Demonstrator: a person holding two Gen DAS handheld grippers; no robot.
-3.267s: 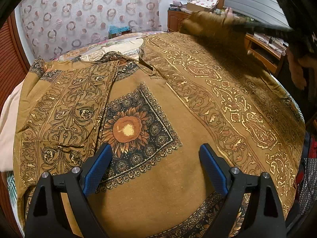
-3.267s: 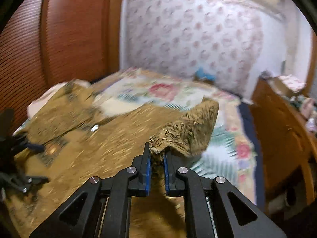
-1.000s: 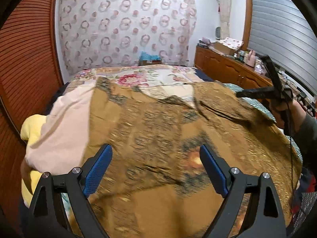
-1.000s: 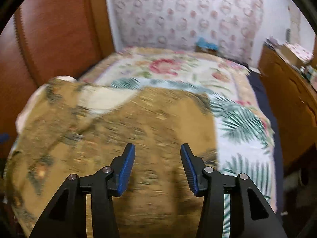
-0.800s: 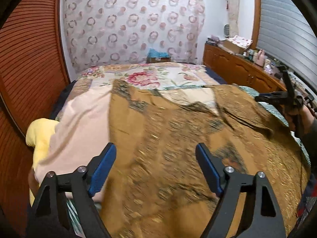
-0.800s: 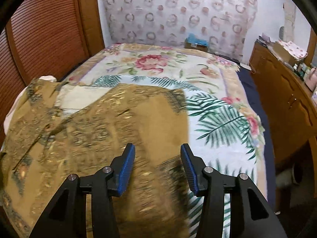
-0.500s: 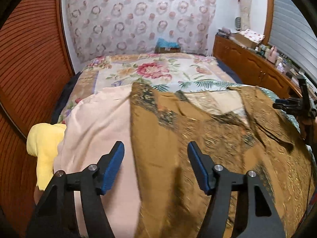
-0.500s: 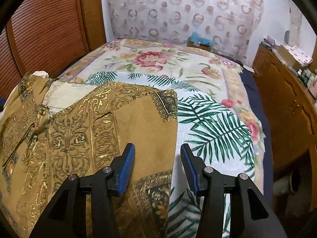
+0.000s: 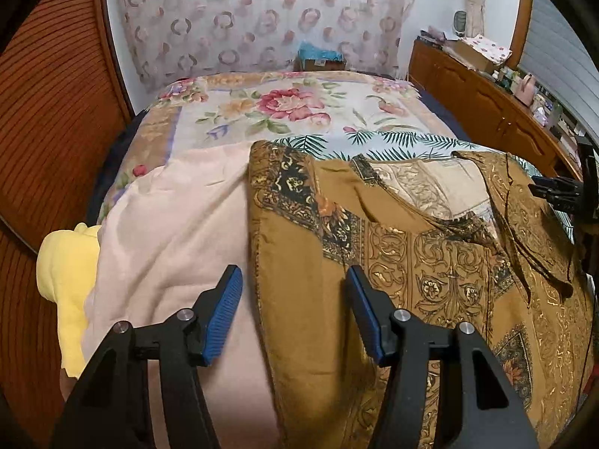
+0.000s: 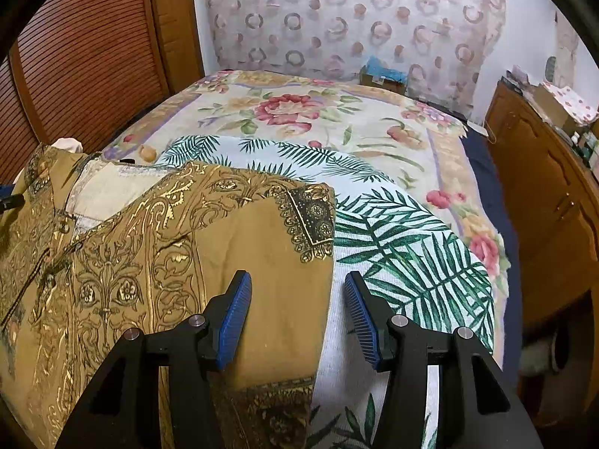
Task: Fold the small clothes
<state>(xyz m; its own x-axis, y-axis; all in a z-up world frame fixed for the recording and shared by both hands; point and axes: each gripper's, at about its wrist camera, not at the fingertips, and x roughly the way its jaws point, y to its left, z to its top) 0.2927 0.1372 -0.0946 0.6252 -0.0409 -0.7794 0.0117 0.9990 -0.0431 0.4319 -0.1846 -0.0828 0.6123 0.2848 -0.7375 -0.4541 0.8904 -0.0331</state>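
- The brown shirt [image 9: 430,273] lies spread on the bed [image 9: 284,104], front side up, with its long axis running away from the person toward the collar [image 9: 419,183] at the far end.
- The left gripper [image 9: 294,312] stands over the shirt's left edge; this edge passes between its fingers, with a pink cloth [image 9: 168,232] just beside it.
- Its jaws have just been closing, but they are apart and press on nothing.
- The right gripper [image 10: 295,316] hovers over the right edge of the shirt [image 10: 168,254], open, the jaws having widened a little; the edge lies between them, not pinched.
- Each hand is nearer its own side, so I judge both edges can be taken together.
- The fabric is mustard brown with gold scroll ornament and dark borders, thin and a little wrinkled.
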